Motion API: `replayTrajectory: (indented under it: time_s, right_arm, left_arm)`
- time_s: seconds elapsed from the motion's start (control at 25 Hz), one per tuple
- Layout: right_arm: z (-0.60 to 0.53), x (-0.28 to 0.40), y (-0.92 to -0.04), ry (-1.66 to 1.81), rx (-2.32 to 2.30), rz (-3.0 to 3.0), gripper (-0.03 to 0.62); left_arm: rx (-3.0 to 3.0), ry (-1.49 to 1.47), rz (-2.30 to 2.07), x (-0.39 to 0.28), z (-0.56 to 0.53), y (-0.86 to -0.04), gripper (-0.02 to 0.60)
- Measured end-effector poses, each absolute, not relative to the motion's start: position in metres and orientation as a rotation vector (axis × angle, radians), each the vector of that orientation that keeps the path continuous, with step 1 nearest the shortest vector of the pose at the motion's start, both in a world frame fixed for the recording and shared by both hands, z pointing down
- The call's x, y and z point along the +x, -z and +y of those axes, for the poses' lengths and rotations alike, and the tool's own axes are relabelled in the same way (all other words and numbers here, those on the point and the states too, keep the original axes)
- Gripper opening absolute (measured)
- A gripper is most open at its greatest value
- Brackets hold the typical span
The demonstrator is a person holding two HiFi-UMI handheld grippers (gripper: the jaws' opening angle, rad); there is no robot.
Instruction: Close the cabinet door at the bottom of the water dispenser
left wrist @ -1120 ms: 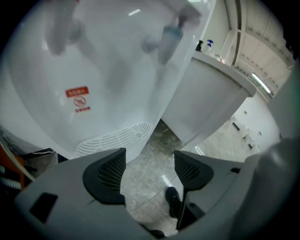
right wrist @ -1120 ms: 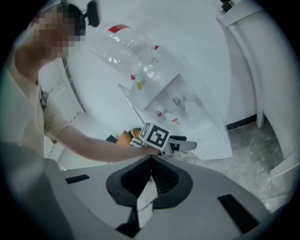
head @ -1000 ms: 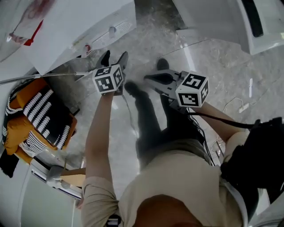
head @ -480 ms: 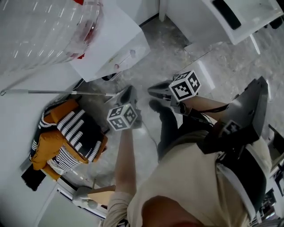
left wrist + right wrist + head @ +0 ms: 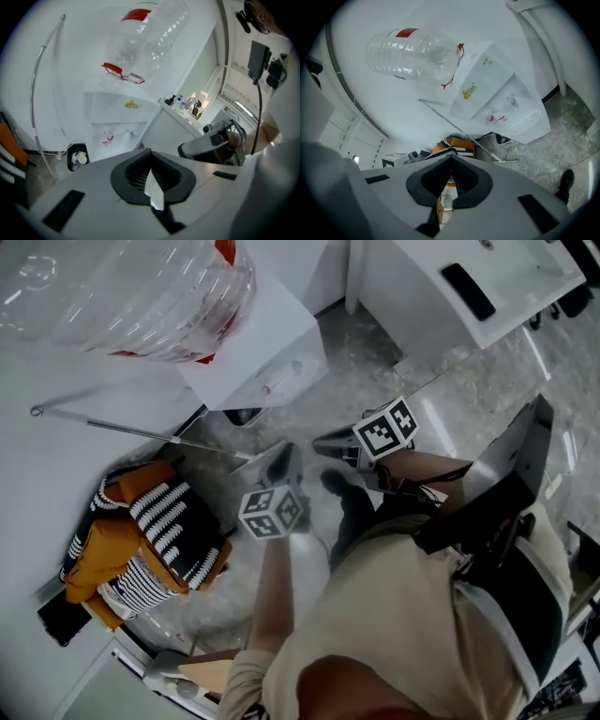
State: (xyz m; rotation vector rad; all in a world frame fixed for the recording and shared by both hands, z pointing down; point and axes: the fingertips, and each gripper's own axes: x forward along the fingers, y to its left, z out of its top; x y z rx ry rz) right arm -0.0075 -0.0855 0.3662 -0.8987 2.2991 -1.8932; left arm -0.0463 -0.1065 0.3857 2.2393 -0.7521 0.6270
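The white water dispenser [image 5: 267,348] stands at the upper left with a clear bottle [image 5: 122,287] on top; I see it from above, so its bottom cabinet door is hidden. In the left gripper view the dispenser [image 5: 117,122] shows its taps, and its lower part is behind my jaws. My left gripper [image 5: 283,458] hangs over the floor in front of the dispenser, shut with nothing between its jaws [image 5: 150,153]. My right gripper [image 5: 324,440] is just to its right, also shut and empty [image 5: 451,159]. Neither touches the dispenser.
An orange and black striped garment [image 5: 141,535] lies left of the dispenser, with a thin metal rod [image 5: 141,432] above it. A small black bin [image 5: 78,157] sits beside the dispenser's foot. White furniture [image 5: 450,282] stands at the upper right, a dark chair [image 5: 511,488] at the right.
The left gripper's jaws stood apart a second ago and are now together. Both grippers have risen away from the floor and dispenser's base; the bottle has come into the head view.
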Motion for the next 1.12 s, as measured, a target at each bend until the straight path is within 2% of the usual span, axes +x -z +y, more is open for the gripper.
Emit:
replayTrajectory:
  time_s: [0.36, 0.72, 1.12]
  right_arm:
    - [-0.079, -0.044, -0.301, 1.659, -0.841, 2.477, 0.017]
    - [-0.055, -0.090, -0.221, 1.227, -0.890, 2.763, 0.017]
    - [-0.014, -0.087, -0.174, 0.785, -1.116, 2.906, 0.017]
  left_arm:
    - [2.402, -0.589, -0.832, -0.079, -0.104, -0.339, -0.011]
    - [2.509, -0.385, -0.917, -0.130, -0.076, -0.260, -0.011]
    - [2.633, -0.250, -0.908, -0.153, -0.048, -0.212, -0.011]
